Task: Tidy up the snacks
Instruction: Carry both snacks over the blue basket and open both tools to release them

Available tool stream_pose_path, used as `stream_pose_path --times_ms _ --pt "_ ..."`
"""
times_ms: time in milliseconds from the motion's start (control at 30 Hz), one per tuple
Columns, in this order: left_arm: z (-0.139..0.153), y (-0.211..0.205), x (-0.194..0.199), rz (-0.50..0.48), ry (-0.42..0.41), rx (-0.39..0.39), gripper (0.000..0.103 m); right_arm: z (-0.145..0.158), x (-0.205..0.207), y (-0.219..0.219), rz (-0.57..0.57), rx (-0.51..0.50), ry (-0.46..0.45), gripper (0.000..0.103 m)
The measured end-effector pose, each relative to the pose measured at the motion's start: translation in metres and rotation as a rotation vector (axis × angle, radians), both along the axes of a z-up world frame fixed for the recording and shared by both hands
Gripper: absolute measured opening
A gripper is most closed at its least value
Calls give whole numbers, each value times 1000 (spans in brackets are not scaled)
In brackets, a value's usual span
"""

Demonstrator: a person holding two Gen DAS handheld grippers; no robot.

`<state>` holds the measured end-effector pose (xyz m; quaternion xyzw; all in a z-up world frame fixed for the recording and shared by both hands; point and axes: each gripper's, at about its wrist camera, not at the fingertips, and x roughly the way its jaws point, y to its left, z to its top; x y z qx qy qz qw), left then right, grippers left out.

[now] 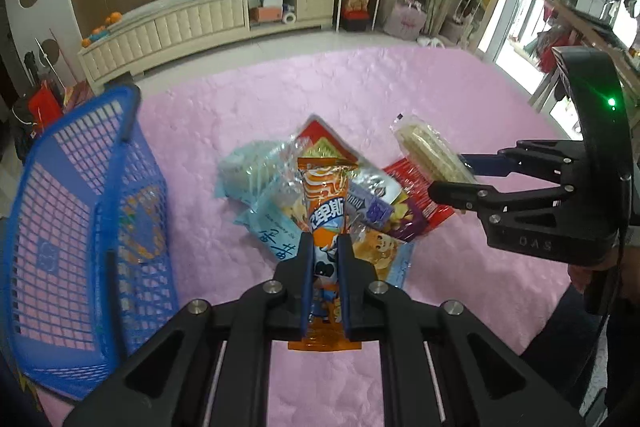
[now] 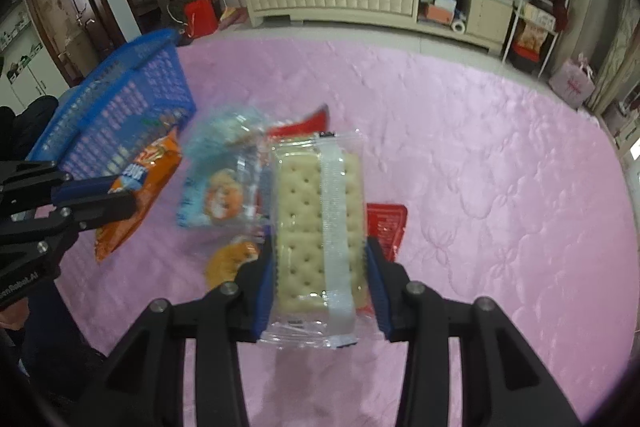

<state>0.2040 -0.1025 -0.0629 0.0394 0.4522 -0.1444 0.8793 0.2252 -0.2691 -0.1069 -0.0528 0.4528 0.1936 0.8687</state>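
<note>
The left tool [image 1: 325,259] pinches an orange snack packet [image 1: 326,203] between its blue pads, above a pile of snacks [image 1: 360,195] on the pink blanket [image 1: 440,107]. The right tool [image 1: 460,175] grips a cracker pack [image 1: 430,153]. A blue basket [image 1: 80,195] stands left.

Left claw [image 1: 325,247] and right claw [image 2: 320,251] are each clamped, both fingers pinching inward.

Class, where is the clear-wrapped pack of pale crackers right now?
The clear-wrapped pack of pale crackers is clamped in the right gripper, raised above the snack pile on the pink quilt.
</note>
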Motion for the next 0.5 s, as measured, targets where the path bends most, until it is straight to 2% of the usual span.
stream_pose_path --times_ms 233,500 --pt "43 25 -28 26 -82 -9 10 50 -27 17 19 17 -79 46" --pt "83 62 -50 43 -167 -18 10 90 -41 55 51 43 -148 46"
